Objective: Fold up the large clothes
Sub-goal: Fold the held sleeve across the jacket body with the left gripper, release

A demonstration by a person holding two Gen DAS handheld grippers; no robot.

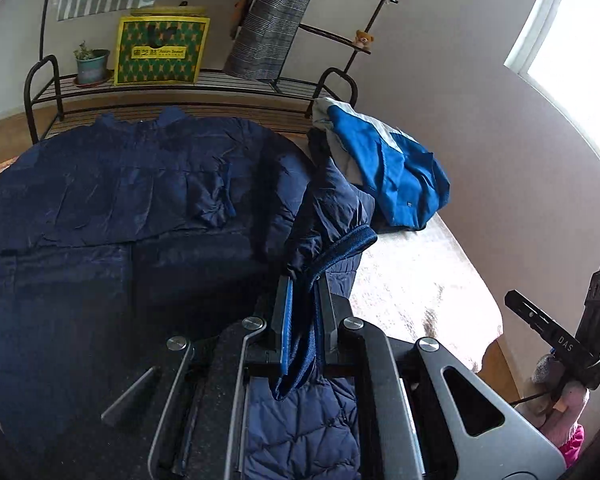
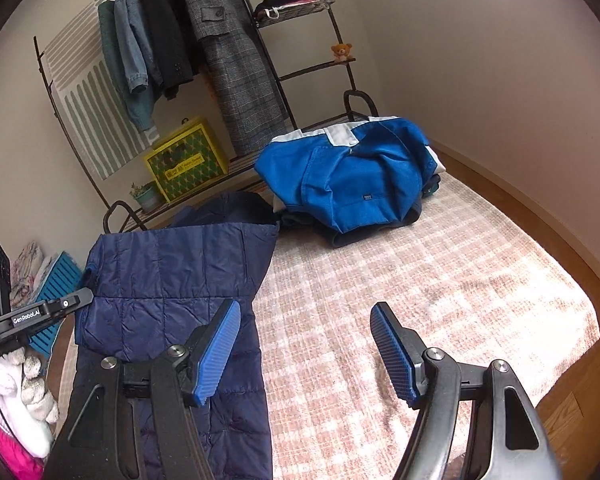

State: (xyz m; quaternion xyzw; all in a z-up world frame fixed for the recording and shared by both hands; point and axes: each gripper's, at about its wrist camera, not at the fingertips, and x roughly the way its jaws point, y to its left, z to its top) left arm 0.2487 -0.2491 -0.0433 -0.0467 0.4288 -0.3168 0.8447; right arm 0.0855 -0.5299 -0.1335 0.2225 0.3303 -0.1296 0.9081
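A navy quilted down jacket [image 1: 120, 208] lies spread on the table and shows at the left of the right wrist view [image 2: 172, 280]. My left gripper [image 1: 302, 292] is shut on the jacket's ribbed sleeve cuff [image 1: 350, 244] and holds the sleeve lifted over the jacket's right side. My right gripper [image 2: 306, 344] is open and empty, hovering above the checked tablecloth [image 2: 440, 300] just right of the jacket's edge. Its blue pads [image 2: 216, 352] are wide apart. The right gripper's body also shows at the lower right of the left wrist view [image 1: 560, 340].
A folded blue and white jacket [image 2: 360, 176] lies on a dark garment at the table's far end. Behind stands a black metal rack [image 1: 196, 80] with a yellow-green box [image 1: 160, 48], a potted plant [image 1: 92, 62] and hanging coats [image 2: 228, 60]. Soft toys [image 2: 24, 380] sit at the left.
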